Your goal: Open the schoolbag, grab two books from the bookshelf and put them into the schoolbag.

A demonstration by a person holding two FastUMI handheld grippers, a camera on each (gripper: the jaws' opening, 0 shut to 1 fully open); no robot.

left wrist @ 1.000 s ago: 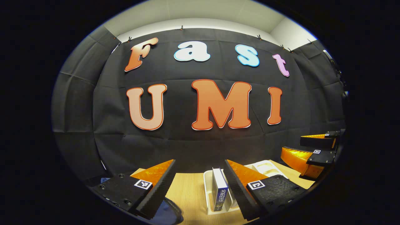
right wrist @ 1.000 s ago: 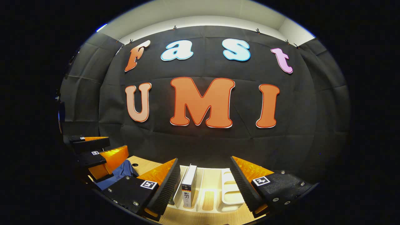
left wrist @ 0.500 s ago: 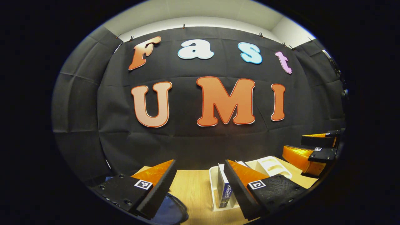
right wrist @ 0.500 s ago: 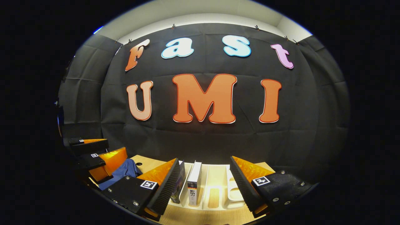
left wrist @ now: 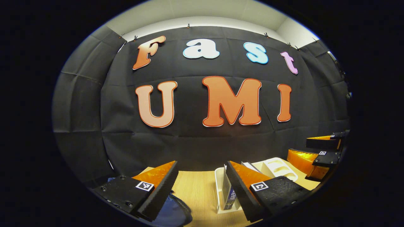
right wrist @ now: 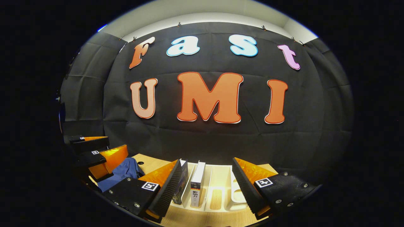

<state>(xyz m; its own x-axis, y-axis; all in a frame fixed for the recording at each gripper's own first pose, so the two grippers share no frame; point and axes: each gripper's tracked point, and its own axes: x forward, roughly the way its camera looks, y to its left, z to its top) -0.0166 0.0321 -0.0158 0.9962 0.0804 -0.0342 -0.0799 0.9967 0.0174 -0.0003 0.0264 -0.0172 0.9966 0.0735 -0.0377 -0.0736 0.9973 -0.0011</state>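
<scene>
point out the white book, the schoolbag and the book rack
white book [right wrist: 196,186], right gripper view, on its spine
schoolbag [right wrist: 121,171], right gripper view, on its blue fabric
book rack [right wrist: 221,176], right gripper view, on a bare divider

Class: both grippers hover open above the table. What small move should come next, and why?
Probably lower the left gripper toward the blue schoolbag. No gripper grips the bag yet, while both books stand untouched in the white bookshelf, so opening the bag likely comes first.

CJK chars on book [right wrist: 196,186] spines, illegible.
</scene>
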